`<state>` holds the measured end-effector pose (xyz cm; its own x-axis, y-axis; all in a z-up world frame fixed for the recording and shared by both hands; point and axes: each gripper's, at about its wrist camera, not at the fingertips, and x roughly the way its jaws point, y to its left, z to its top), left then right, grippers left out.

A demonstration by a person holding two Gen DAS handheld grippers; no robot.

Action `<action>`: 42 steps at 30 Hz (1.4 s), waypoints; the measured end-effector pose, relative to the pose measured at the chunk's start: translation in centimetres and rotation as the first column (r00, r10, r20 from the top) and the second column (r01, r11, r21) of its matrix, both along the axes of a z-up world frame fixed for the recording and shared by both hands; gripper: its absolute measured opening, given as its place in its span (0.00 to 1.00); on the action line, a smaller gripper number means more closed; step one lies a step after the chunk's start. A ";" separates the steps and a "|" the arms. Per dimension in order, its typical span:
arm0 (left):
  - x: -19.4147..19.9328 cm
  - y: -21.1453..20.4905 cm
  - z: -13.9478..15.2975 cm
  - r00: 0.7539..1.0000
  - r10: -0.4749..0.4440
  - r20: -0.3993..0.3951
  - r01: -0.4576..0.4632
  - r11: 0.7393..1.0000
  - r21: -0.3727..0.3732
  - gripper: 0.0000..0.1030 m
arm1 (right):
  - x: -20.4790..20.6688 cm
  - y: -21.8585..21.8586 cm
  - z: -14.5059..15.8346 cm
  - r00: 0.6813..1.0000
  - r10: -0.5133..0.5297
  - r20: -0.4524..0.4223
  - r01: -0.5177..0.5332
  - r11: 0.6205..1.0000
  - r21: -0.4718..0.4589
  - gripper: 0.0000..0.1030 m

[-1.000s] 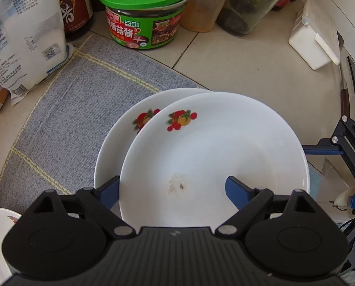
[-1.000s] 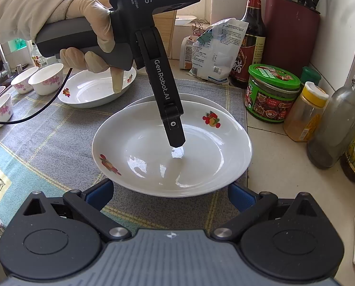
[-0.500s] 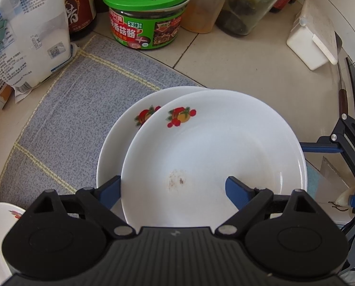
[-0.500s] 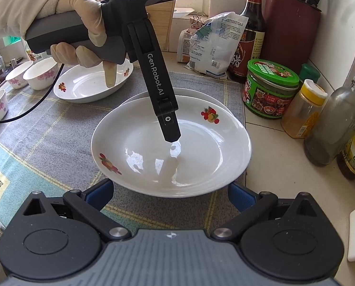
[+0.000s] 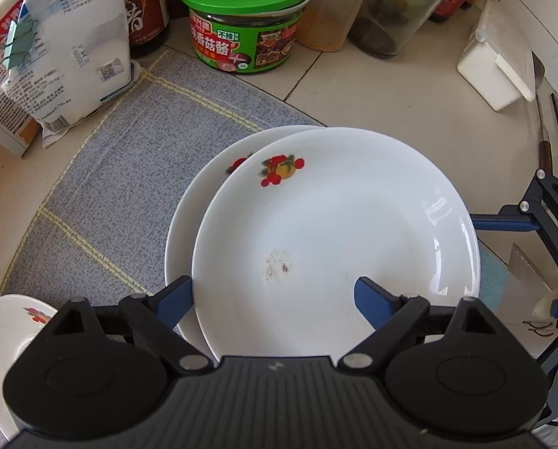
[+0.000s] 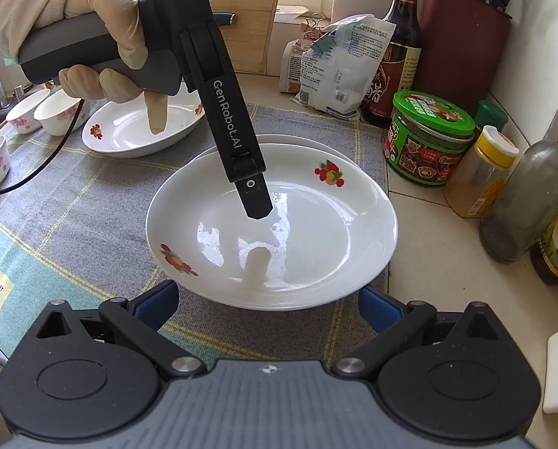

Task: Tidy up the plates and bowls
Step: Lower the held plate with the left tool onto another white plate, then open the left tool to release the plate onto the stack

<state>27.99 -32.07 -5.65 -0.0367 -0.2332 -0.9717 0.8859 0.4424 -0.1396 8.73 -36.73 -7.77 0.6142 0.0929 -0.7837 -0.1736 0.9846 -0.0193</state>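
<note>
Left gripper, fingers apart and pointing steeply down, one finger over the bowl of the upper plate and the other outside its rim, neither seen to touch it. The upper plate rests offset on a lower plate on the grey mat. Right gripper, fingers apart, sits just beside the upper plate's near rim, which lies between its fingertips.

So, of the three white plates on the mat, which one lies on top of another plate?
The front plate, under the left gripper: it rests off-centre on a second plate. The third plate lies alone near the small bowls.
</note>
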 end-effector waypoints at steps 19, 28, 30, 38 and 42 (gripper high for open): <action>-0.6 1.3 1.5 0.997 0.024 0.069 -0.020 0.999 -0.048 0.90 | 0.0 0.3 0.6 0.998 0.022 0.066 -0.021 1.000 -0.018 1.00; -4.7 3.9 4.5 0.966 0.058 0.250 0.000 0.974 -0.226 0.90 | -0.8 0.4 0.5 0.996 -0.005 0.086 0.007 1.000 -0.021 1.00; -5.9 4.6 5.0 0.957 0.079 0.280 -0.006 0.968 -0.251 0.90 | -0.9 0.6 0.6 0.996 -0.003 0.087 0.005 1.000 -0.016 1.00; -9.9 8.6 6.7 0.912 0.239 0.334 -0.125 0.936 -0.328 0.91 | -1.5 1.4 1.1 0.993 0.032 0.116 -0.032 0.999 0.002 1.00; -11.6 10.8 7.1 0.867 0.334 0.370 -0.201 0.913 -0.354 0.91 | -1.5 2.0 1.2 0.989 0.072 0.130 -0.074 0.997 0.010 1.00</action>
<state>16.37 -21.29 1.46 0.4584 -0.4513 -0.7657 0.7429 0.6674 0.0514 7.23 -34.77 -6.54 0.7013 0.1524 -0.6964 -0.2423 0.9697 -0.0319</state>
